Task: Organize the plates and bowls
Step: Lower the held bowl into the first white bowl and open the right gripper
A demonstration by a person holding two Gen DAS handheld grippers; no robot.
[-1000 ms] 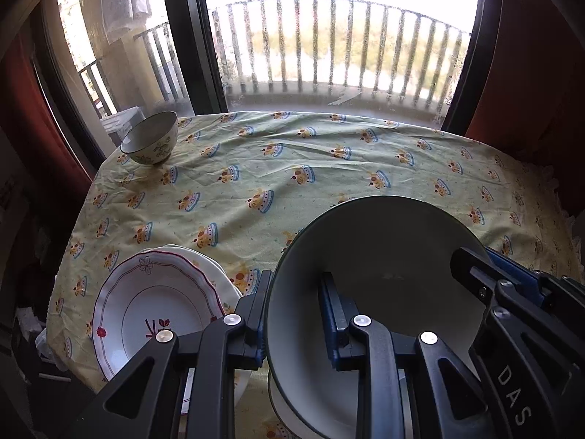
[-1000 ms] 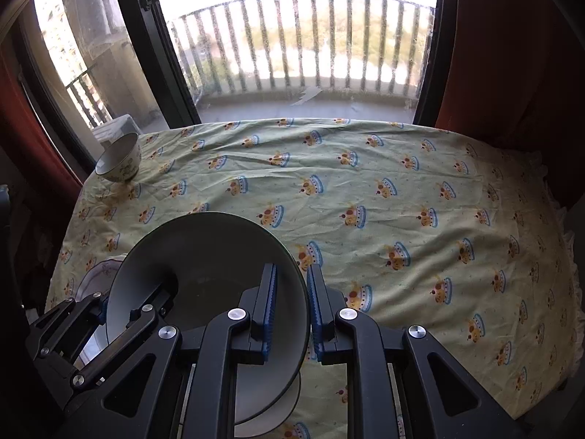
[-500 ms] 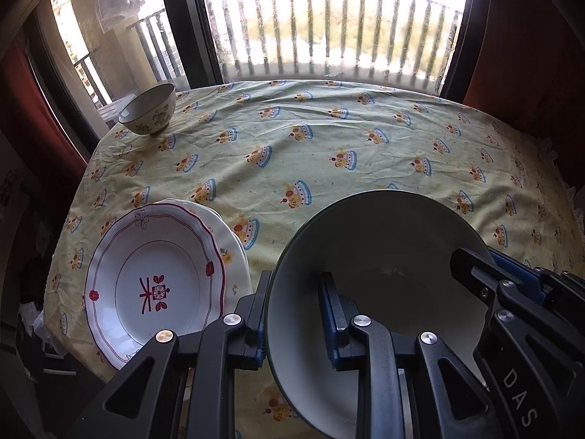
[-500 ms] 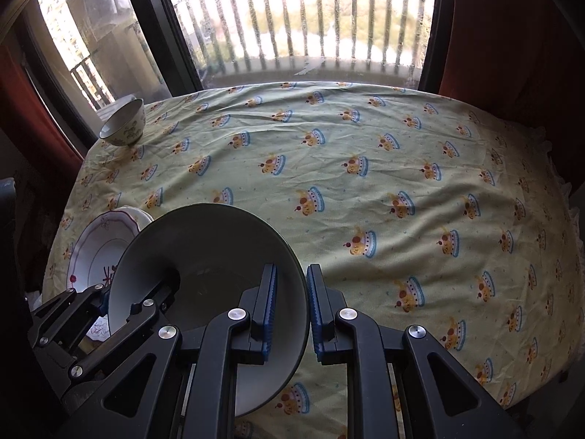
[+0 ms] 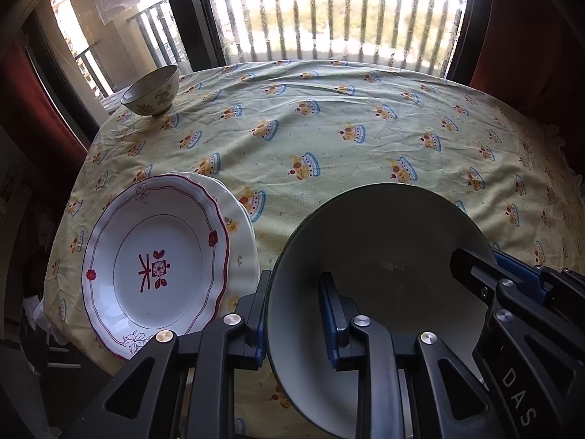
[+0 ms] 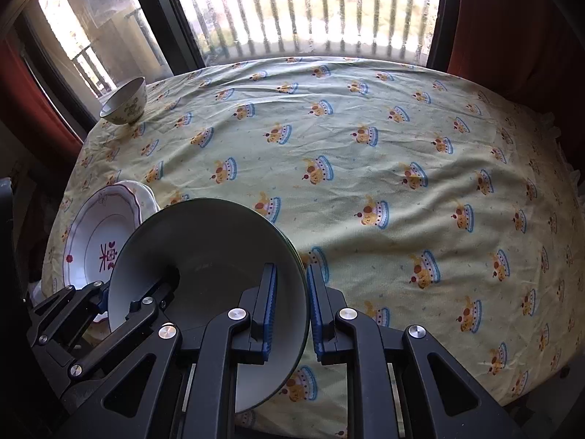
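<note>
Both grippers hold one large grey-green bowl above the table's near edge. My left gripper is shut on its left rim; my right gripper is shut on its right rim, and the bowl also shows in the right wrist view. A white plate with red trim lies on a second, cream plate at the near left. A small floral bowl stands at the far left corner, and it shows in the right wrist view too.
The table wears a yellow cloth with crown prints. A window with balcony railing is behind the table. Dark red curtains hang at both sides.
Both grippers have lifted the grey-green bowl higher. The views now look down on more of the table, and the red-trimmed plate has come fully into sight.
</note>
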